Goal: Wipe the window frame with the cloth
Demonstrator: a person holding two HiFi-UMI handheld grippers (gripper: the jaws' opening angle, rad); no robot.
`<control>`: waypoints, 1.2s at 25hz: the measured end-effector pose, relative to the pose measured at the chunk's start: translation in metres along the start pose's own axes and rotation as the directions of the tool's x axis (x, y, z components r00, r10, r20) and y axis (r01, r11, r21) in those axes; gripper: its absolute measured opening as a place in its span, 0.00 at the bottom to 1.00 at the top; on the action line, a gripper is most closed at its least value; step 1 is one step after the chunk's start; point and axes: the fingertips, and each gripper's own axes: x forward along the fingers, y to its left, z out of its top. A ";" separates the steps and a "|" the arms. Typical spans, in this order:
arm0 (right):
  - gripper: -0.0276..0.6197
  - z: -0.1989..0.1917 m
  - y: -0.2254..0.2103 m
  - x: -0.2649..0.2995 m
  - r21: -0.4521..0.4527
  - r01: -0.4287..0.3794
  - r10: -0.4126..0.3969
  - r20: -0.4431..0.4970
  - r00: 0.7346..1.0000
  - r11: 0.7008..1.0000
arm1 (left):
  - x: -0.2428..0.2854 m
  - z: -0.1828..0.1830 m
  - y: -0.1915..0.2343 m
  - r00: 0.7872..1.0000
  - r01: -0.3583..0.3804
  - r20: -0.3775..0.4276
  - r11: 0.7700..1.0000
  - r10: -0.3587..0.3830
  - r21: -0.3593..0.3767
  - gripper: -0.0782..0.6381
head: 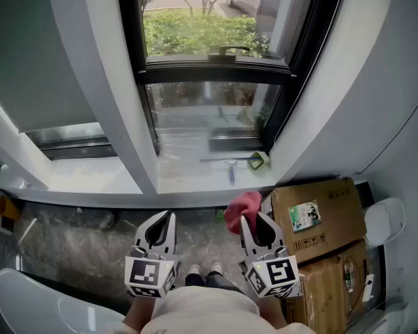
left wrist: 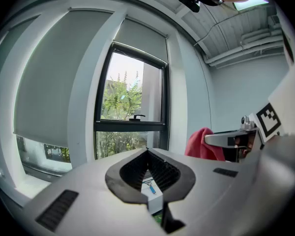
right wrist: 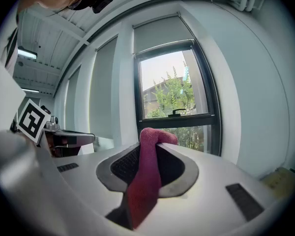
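Right gripper (head: 253, 219) has its jaws pinched together on the pink cloth (head: 241, 207), low before the black window frame (head: 216, 67). Left gripper (head: 168, 216) is closed, holding nothing. Cardboard box (head: 327, 228) beside it sits closed.

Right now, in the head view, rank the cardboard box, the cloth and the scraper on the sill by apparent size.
Largest: box.
Next: cloth, held in the right tool and nearer the camera, so its look is flattered.
Smallest: scraper, clearly.
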 end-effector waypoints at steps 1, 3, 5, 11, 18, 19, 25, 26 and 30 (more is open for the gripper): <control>0.20 0.000 0.003 0.002 -0.005 -0.009 0.009 -0.003 1.000 1.000 | -0.001 0.003 0.001 1.000 -0.004 0.008 1.000 0.004 0.008 0.12; 0.20 -0.001 0.008 0.006 -0.010 -0.024 0.024 -0.007 1.000 1.000 | -0.001 0.009 0.002 1.000 -0.010 0.021 1.000 0.009 0.022 0.12; 0.20 -0.002 0.010 0.009 -0.010 -0.036 0.036 -0.006 0.999 0.999 | 0.000 0.013 -0.001 0.999 -0.010 0.032 1.000 0.009 0.025 0.12; 0.20 -0.001 0.007 0.015 -0.009 -0.071 0.071 0.022 0.997 0.997 | 0.003 0.017 -0.020 0.998 -0.008 0.059 1.000 0.006 0.030 0.12; 0.20 0.001 -0.011 0.009 -0.009 -0.065 0.066 0.034 0.997 0.998 | 0.011 0.014 -0.037 0.999 -0.006 0.054 1.000 0.005 0.013 0.12; 0.20 0.002 -0.013 0.010 -0.009 -0.067 0.067 0.036 0.997 0.998 | 0.013 0.015 -0.038 0.998 -0.006 0.056 1.000 0.005 0.014 0.12; 0.20 0.005 -0.029 0.012 -0.006 -0.086 0.086 0.059 0.995 0.996 | 0.026 0.020 -0.052 0.997 -0.019 0.073 0.999 0.017 0.029 0.12; 0.20 0.005 -0.031 0.013 -0.007 -0.093 0.093 0.063 0.994 0.996 | 0.029 0.020 -0.053 0.997 -0.019 0.078 0.999 0.016 0.031 0.12; 0.20 -0.003 -0.036 0.024 -0.002 -0.116 0.116 0.045 0.992 0.993 | 0.044 0.019 -0.054 0.997 -0.015 0.082 0.999 0.013 0.029 0.12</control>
